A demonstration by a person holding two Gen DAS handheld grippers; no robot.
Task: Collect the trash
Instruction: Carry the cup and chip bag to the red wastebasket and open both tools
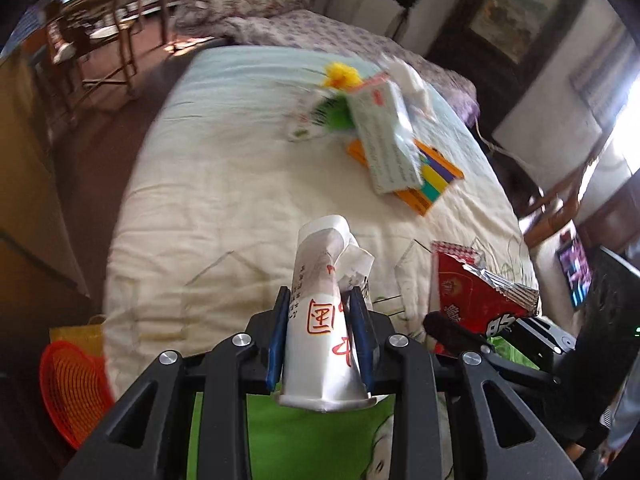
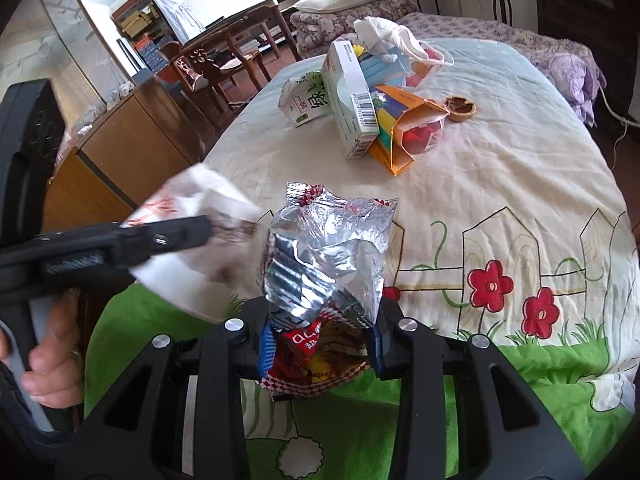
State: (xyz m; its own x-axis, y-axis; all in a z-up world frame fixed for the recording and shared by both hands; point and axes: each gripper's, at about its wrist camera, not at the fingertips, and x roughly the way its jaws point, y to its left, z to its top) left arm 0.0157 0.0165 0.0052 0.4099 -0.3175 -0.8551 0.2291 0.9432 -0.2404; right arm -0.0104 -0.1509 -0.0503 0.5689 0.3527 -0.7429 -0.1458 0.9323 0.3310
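The near quilt [image 2: 500, 184] lies open to passage. A pile of boxes [image 2: 360, 108] obstructs the far middle. The red basket [image 1: 74, 390] stands beside the bed's left edge.

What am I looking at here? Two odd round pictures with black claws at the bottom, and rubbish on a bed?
No robot: a person holds a hand-squeezed black claw in each hand, each with a wide-angle camera looking along its fingers. In the left view, the left claw is clamped on a crushed white paper cup. In the right view, the right claw grips a red and silver snack bag, and the person's hand shows at the left. More rubbish waits on the bedspread: a white box, an orange box, a small carton.
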